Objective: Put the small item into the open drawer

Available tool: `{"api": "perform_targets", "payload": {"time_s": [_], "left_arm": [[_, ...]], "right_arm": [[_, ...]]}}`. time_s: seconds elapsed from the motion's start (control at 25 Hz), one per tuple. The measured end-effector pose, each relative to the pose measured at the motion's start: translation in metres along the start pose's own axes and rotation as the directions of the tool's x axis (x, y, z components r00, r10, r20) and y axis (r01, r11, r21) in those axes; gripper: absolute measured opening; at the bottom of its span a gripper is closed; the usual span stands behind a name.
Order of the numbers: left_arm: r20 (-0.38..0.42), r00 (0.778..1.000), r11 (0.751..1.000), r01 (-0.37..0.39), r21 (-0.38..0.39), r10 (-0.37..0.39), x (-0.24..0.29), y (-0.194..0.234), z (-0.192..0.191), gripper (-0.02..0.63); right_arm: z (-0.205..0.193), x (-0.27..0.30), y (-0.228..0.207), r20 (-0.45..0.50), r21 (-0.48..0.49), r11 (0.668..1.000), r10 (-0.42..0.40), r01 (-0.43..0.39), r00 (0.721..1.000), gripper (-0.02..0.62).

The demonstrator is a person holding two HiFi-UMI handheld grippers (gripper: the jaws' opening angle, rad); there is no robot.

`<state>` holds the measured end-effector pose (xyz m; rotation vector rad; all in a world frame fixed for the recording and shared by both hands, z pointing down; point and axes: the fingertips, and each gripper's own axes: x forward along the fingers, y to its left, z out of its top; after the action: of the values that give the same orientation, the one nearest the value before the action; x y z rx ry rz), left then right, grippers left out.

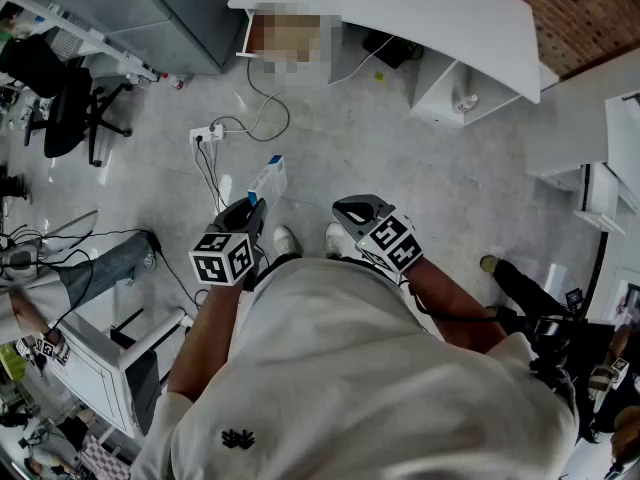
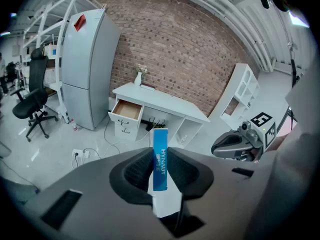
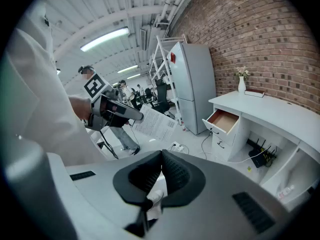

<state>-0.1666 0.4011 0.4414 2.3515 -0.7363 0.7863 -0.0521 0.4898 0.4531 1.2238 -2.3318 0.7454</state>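
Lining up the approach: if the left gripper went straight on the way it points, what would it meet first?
Probably the white desk, just right of its open drawer; the floor between looks free, though depth is hard to judge.

Small box printed blue with white lettering, marker cube patterned in black-and-white squares, brick wall at twelve o'clock seen red-brown, desk painted white, drawer lined tan, fridge finished grey, marked with a red tag.
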Motion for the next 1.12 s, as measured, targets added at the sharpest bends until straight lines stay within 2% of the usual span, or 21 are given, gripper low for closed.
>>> {"api": "perform_targets", "payload": {"time_s": [0.24, 0.44, 0.72, 0.8, 0.84, 1.12], "left_arm": [[0.013, 1.0, 1.0, 0.0, -0.024, 0.0, 0.011, -0.009, -0.002, 0.091], [0.014, 1.0, 0.999, 0.005, -0.038, -0.005, 0.023, 0.002, 0.006, 0.091], [0.012, 0.999, 0.999, 0.045, -0.027, -0.044, 0.066, 0.039, 0.047, 0.091], [0.013, 0.998, 0.998, 0.06, -0.021, -0.06, 0.082, 0.059, 0.062, 0.091], [0.013, 0.998, 0.998, 0.067, -0.017, -0.067, 0.09, 0.069, 0.072, 0.091], [0.01, 0.996, 0.996, 0.094, 0.011, -0.094, 0.152, 0.148, 0.158, 0.091]], "right_arm": [[-0.014, -0.005, -0.012, -0.014, -0.009, 1.0, 0.0, 0.0, 1.0, 0.029], [-0.014, 0.005, -0.028, -0.024, -0.006, 1.0, -0.011, 0.011, 1.0, 0.029], [0.02, 0.037, -0.071, -0.002, 0.006, 0.998, -0.064, 0.064, 0.998, 0.034], [0.034, 0.051, -0.084, -0.004, 0.023, 0.996, -0.088, 0.088, 0.996, 0.066], [0.044, 0.059, -0.09, -0.007, 0.029, 0.995, -0.096, 0.096, 0.995, 0.085], [0.122, 0.124, -0.158, -0.047, 0.007, 0.993, -0.12, 0.121, 0.992, 0.086]]}}
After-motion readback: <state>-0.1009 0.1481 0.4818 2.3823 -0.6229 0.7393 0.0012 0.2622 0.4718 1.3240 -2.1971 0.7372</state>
